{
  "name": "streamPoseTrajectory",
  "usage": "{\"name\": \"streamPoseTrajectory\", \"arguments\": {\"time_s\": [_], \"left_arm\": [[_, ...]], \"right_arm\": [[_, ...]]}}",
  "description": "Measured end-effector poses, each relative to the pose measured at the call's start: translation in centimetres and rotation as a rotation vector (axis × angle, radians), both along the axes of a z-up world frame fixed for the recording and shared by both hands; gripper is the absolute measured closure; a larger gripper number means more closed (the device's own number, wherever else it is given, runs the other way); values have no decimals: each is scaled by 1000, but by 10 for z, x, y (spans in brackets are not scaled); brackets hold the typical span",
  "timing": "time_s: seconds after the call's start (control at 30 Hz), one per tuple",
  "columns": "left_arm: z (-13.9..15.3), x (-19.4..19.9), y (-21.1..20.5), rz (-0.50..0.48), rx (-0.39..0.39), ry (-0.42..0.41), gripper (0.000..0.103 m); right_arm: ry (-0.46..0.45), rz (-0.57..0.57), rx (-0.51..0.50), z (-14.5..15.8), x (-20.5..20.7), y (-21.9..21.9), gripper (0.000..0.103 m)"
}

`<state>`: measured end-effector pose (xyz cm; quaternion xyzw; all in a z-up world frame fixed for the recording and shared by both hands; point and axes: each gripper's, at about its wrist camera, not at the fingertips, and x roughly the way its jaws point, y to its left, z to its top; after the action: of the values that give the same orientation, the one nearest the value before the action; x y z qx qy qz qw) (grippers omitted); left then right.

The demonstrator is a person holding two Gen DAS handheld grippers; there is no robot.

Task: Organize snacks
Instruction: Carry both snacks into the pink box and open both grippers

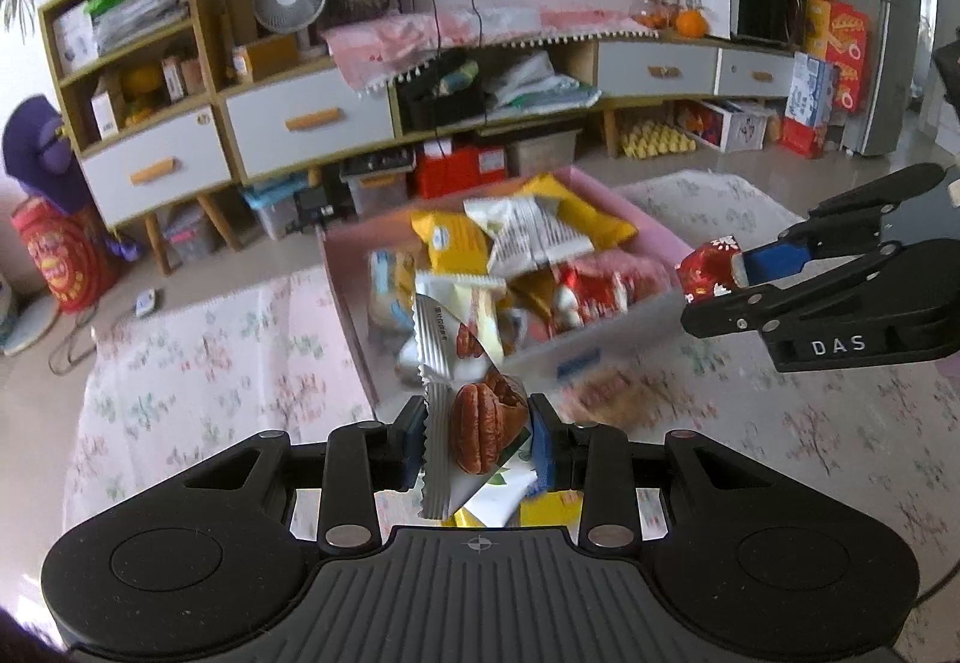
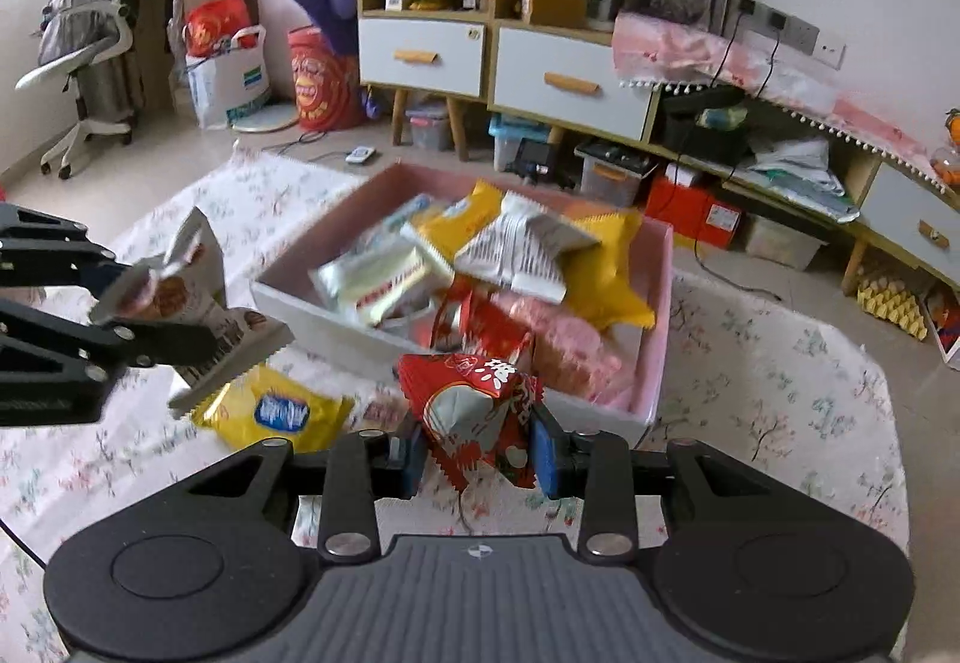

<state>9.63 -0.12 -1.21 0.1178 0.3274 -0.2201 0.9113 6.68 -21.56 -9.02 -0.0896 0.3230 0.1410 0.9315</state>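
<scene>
A pink box [image 1: 654, 237] [image 2: 660, 303] full of several snack packets stands on the floral-cloth table. My left gripper [image 1: 477, 438] is shut on a silver pecan snack packet [image 1: 480, 423], held above the table just in front of the box; it also shows in the right wrist view [image 2: 198, 315]. My right gripper [image 2: 477, 450] is shut on a red snack packet [image 2: 474, 405], near the box's front edge; the left wrist view shows it at the right [image 1: 711, 267]. A yellow packet [image 2: 276, 414] lies on the cloth below the left gripper.
A brownish packet [image 1: 606, 399] lies blurred on the cloth by the box. Beyond the table are a low cabinet with drawers [image 2: 570, 81], a shelf unit [image 1: 120, 63], storage bins on the floor and an office chair [image 2: 90, 63].
</scene>
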Motion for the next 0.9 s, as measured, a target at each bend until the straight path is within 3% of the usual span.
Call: {"name": "streamPoseTrajectory", "arguments": {"time_s": [0.33, 0.73, 0.9], "left_arm": [[-10, 51, -13, -20, -15, -39, 71], [-28, 90, -4, 9, -111, -17, 70], [-37, 95, -7, 29, -105, -12, 70]], "right_arm": [[-36, -10, 70, 18, 52, 13, 86], [13, -7, 83, -14, 93, 19, 86], [28, -4, 74, -22, 98, 21, 86]]}}
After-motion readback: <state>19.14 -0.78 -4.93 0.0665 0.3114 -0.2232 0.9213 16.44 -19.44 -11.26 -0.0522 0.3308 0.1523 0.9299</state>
